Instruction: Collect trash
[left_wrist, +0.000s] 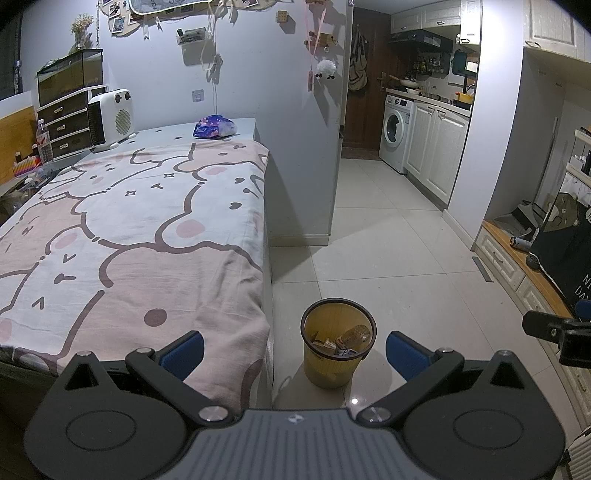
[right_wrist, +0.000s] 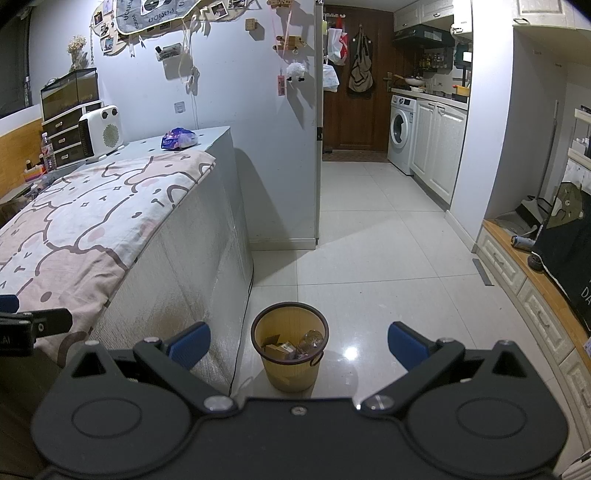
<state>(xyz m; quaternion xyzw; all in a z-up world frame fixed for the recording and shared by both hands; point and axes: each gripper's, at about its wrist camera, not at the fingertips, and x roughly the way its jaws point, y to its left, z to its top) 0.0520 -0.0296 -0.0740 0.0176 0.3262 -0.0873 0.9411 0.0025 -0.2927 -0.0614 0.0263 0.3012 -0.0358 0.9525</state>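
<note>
Trash already sits in the yellow bin (left_wrist: 338, 349), which stands upright on the floor tiles (left_wrist: 388, 258) directly at my twelve o'clock, framed between both sets of fingers. My left gripper (left_wrist: 294, 352) is spread wide and holds nothing; my right gripper (right_wrist: 299, 345) is equally wide and empty. Inside the bin I can make out a clear plastic bottle (left_wrist: 356, 335) lying tilted against the wall, with boxes and wrappers beside it, so I judge part of the job done. Further out, at about eleven o'clock, the bed (left_wrist: 140, 221) runs away from me, and at its far end on the grey ledge lies a purple packet (left_wrist: 215, 126), which looks to me like the piece left to fetch. Its long axis runs roughly nine to three, with the pale crumpled end pointing toward three.
</note>
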